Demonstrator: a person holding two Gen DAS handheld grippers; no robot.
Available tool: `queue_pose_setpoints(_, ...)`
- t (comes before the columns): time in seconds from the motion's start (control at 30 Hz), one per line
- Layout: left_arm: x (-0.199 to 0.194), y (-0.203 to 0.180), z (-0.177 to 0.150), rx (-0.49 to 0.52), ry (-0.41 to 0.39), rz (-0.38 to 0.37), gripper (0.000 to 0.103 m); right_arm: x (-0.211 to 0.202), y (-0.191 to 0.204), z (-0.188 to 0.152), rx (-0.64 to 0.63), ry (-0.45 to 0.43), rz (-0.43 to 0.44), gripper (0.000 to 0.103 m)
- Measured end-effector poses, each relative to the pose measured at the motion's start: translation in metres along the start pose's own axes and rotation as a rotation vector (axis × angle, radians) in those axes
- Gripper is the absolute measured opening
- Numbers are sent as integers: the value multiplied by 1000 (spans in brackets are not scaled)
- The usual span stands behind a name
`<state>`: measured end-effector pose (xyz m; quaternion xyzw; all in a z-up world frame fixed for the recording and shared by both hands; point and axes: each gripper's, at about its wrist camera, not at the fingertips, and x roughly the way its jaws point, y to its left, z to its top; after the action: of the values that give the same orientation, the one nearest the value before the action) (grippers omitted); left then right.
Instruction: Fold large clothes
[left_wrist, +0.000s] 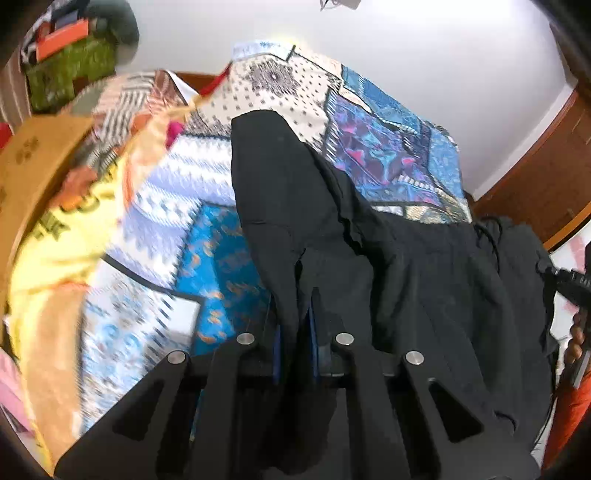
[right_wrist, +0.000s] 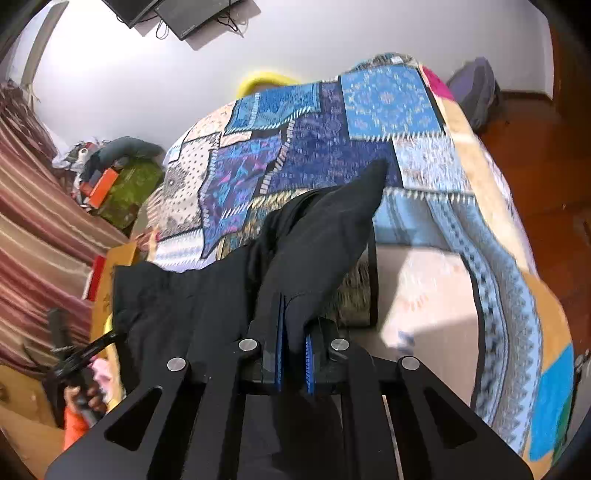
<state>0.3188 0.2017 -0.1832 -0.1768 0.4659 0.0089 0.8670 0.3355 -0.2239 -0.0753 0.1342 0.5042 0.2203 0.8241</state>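
So I'm basically at the start of this one. Both grippers have a bite of the black garment (left_wrist: 424, 258): the left gripper (left_wrist: 295, 325) is pinched tight on a fold of it, blue pads nearly together with cloth bunched between them, and the right gripper (right_wrist: 293, 332) is clamped the same way on another bit, with a pointed flap of fabric sticking up past the fingers. The rest of the garment hangs and drapes between the two grips, with its far part lying on the patchwork bedspread (left_wrist: 388, 147). From the left wrist I can see the other hand (left_wrist: 576, 339) off at the right edge, so the two grips are well apart. Nothing looks folded yet as far as I can tell: it's crumpled, not laid flat, and I can't even say for sure what kind of garment it is. Still to do, I'd guess: spread it flat on the bed, then all the actual folds.
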Motion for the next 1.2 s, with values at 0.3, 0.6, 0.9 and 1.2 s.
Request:
queue_pose_setpoints(0.3, 34, 32, 2, -75, 64, 39, 12, 42, -10, 4, -16, 51, -123, 8)
queue_pose_setpoints(0.6, 32, 20, 2, -21, 65, 119, 15, 25, -2, -1, -60, 29, -173, 10)
queue_pose_setpoints(0.9, -17, 26, -7, -23, 21, 128, 26, -22, 21, -21, -130, 29, -197, 26)
queue_pose_setpoints(1.2, -79, 38, -42, 1, -4, 127, 61, -68, 48, -57, -225, 2, -189, 55)
